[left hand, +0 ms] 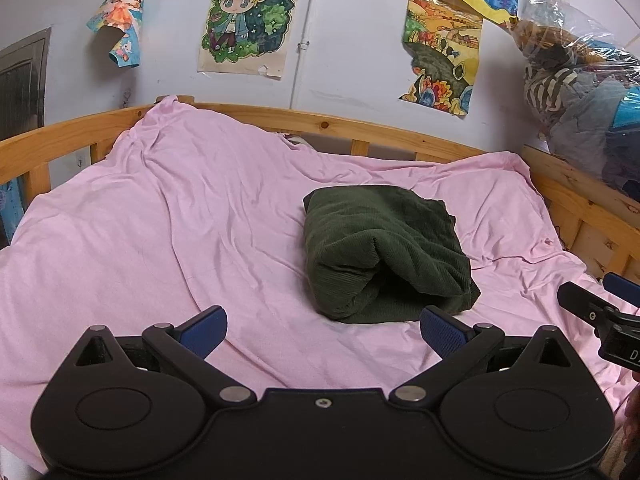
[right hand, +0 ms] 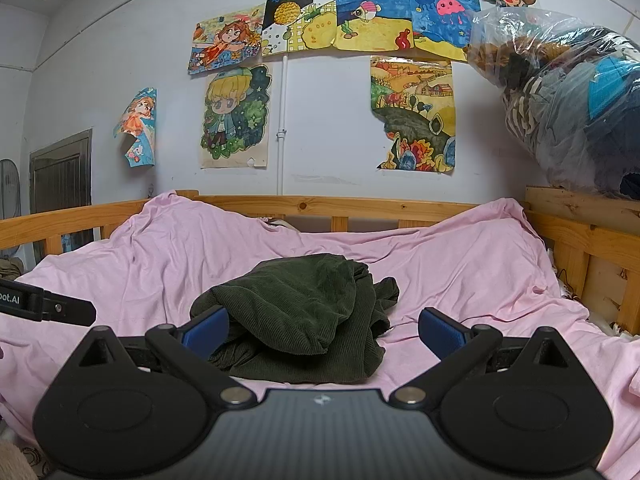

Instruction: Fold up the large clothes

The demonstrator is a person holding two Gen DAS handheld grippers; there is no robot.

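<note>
A dark green corduroy garment (left hand: 380, 252) lies folded into a thick bundle on the pink sheet (left hand: 160, 220) that covers the bed. Its rolled edge faces the cameras, and looser layers sit at the back and right side.

In the left wrist view, the left gripper (left hand: 323, 330) hovers above the sheet with its blue-padded fingers (left hand: 204, 330) spread wide and nothing between them. The garment lies ahead of the fingers and slightly to the right of their midline; its near corner comes close to the right finger without clearly touching it. The right gripper (left hand: 600, 312) shows at the right edge of this view, beside the garment's right side.

In the right wrist view, the right gripper (right hand: 323, 330) also stands wide apart and holds nothing. Here the garment (right hand: 304, 312) sits directly in front, between the two fingers and leaning toward the left one (right hand: 206, 330), which overlaps the bundle's left edge in the picture; whether it touches the cloth cannot be told. The right finger is well clear of the fabric. Part of the left gripper (right hand: 48, 306) reaches in from the left edge.

A wooden bed rail (right hand: 320, 204) runs behind the sheet, children's drawings (right hand: 236, 116) hang on the wall, and a clear plastic bag of clothes (right hand: 572, 112) rests on the right corner of the frame.
</note>
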